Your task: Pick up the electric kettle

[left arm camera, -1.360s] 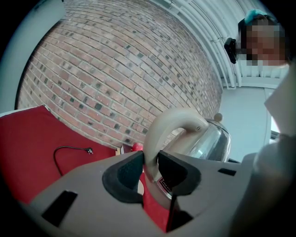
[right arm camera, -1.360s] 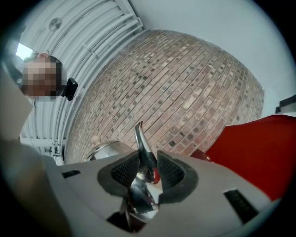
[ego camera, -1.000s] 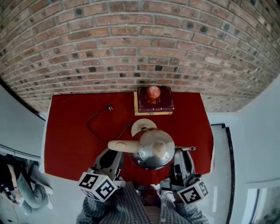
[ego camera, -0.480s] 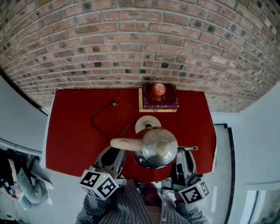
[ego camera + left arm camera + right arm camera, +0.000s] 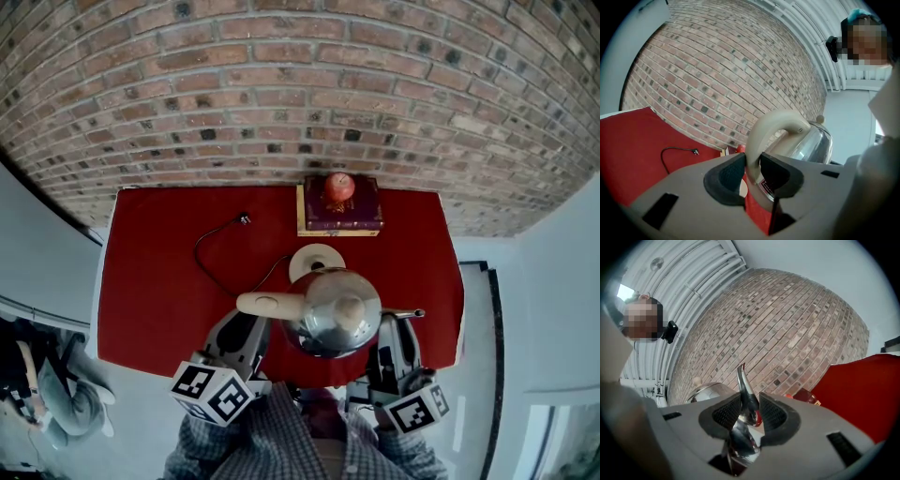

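Left gripper view shows the left tool (image 5: pixel 751 162) clamped on the handle (image 5: pixel 776 124) of the electric kettle (image 5: pixel 813 143); the right tool (image 5: pixel 750 411) pinches its spout (image 5: pixel 743 385). The kettle hangs over the surface (image 5: pixel 159 291), near its base (image 5: pixel 314 255), so lift both hands evenly.

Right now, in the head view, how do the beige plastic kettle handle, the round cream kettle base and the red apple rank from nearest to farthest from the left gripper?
1. Beige plastic kettle handle: clamped by the left gripper.
2. Round cream kettle base: mid-table, behind the kettle.
3. Red apple: farthest back, on the books.
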